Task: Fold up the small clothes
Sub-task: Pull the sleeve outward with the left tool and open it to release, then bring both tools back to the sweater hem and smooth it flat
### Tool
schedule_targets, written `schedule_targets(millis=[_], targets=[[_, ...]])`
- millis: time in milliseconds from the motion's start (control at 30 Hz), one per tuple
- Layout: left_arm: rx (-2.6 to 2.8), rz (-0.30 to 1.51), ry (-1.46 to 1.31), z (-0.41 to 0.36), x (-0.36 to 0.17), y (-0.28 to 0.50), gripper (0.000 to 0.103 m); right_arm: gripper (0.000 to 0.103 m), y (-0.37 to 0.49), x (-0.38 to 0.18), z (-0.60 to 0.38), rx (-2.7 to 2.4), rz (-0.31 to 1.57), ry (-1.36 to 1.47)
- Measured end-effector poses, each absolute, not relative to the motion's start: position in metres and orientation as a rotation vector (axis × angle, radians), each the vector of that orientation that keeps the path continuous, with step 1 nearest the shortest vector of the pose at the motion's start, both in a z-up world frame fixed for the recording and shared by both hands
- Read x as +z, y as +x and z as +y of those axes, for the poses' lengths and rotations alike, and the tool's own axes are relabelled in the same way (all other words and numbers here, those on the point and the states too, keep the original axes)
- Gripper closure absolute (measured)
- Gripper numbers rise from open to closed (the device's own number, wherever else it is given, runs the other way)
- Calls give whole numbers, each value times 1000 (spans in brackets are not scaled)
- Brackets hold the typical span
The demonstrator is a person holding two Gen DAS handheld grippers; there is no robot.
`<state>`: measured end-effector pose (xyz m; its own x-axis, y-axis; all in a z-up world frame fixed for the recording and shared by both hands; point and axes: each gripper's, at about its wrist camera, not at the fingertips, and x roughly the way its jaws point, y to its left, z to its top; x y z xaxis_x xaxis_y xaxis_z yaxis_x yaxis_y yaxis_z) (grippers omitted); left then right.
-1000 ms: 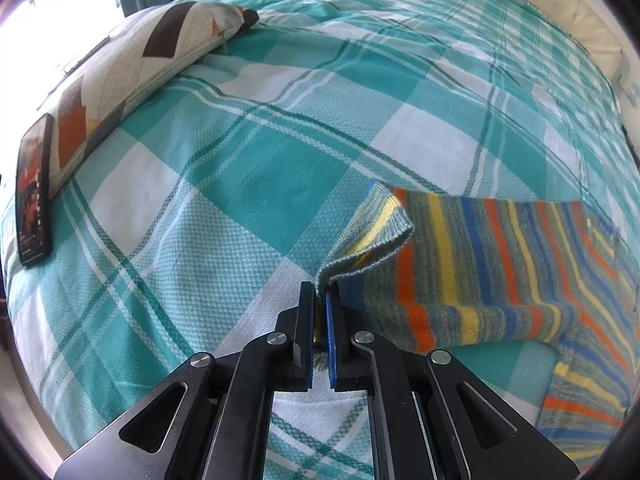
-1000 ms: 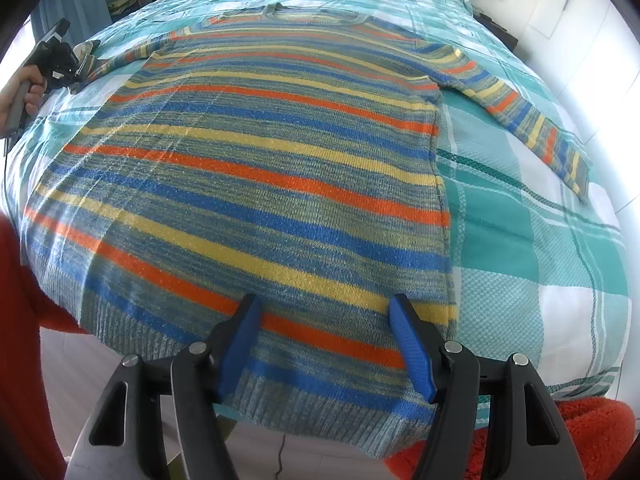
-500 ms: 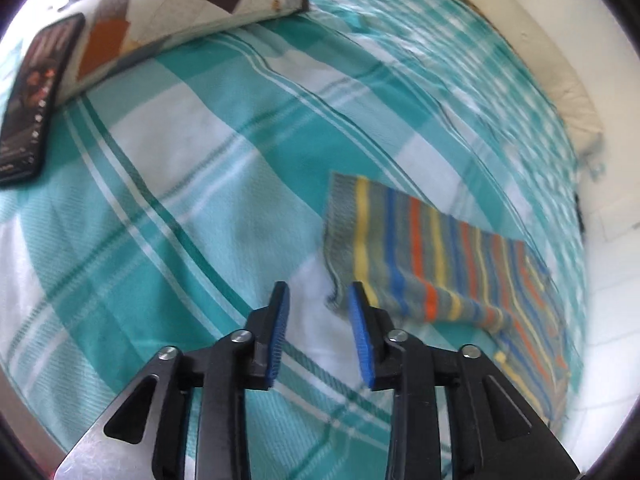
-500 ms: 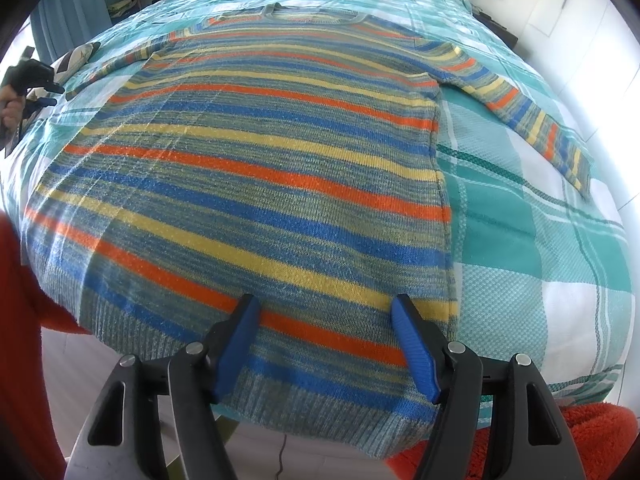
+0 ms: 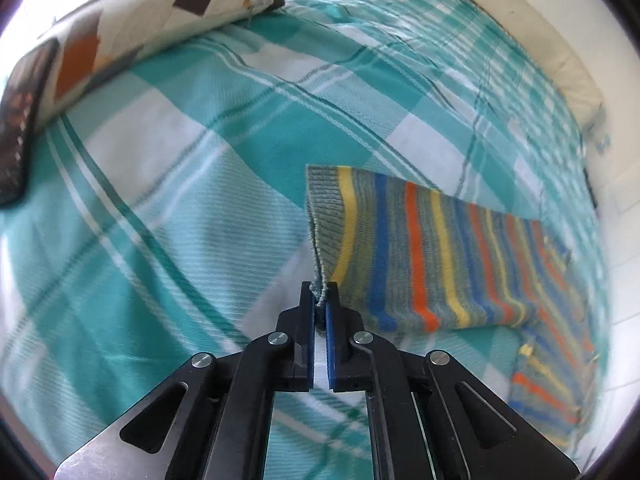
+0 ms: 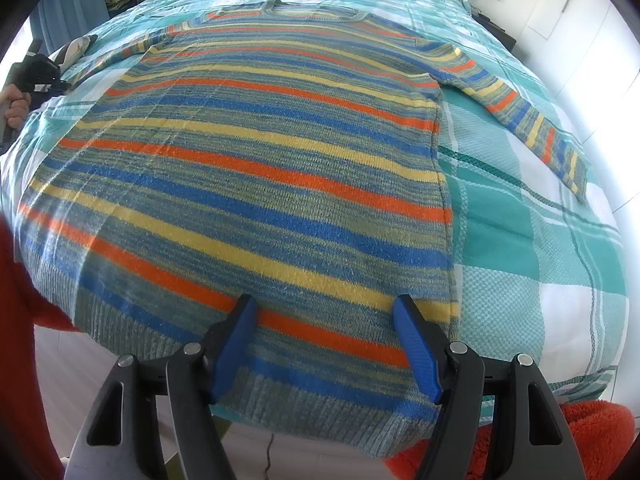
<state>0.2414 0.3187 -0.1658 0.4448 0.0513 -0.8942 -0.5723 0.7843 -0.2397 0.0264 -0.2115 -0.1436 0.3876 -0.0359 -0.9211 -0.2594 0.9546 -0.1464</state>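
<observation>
One striped knit sweater (image 6: 256, 184) in blue, orange and yellow lies flat on the teal-and-white checked bedspread (image 6: 532, 240), filling the middle of the right wrist view. The left gripper (image 5: 320, 300) is pinched tight on the corner of the ribbed grey sleeve cuff (image 5: 326, 216) – just a thin bite at the tips, so a quick pull could slip it free. The right gripper (image 6: 324, 344) hovers wide apart over the hem at lower centre, holding nothing. Count: one sweater, two sleeves, two grippers, one patterned pillow (image 5: 132, 20) upper left.

One striped sweater (image 6: 256, 184), one pillow (image 5: 132, 28), one phone (image 5: 18, 136), two grippers (image 5: 319, 300) (image 6: 326, 320)
</observation>
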Motion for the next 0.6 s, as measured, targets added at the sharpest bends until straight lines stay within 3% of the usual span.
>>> schedule_targets(millis=[233, 333, 400, 600], targets=[[489, 1110, -534, 320, -179, 250, 98, 31, 27, -146, -214, 144, 1169, -293], [517, 1109, -521, 319, -176, 244, 86, 27, 29, -146, -218, 142, 1176, -269], [535, 1119, -478, 314, -169, 237, 58, 25, 29, -146, -223, 142, 1188, -248], [423, 1047, -311, 260, -118, 181, 46, 26, 24, -115, -243, 71, 1146, -200]])
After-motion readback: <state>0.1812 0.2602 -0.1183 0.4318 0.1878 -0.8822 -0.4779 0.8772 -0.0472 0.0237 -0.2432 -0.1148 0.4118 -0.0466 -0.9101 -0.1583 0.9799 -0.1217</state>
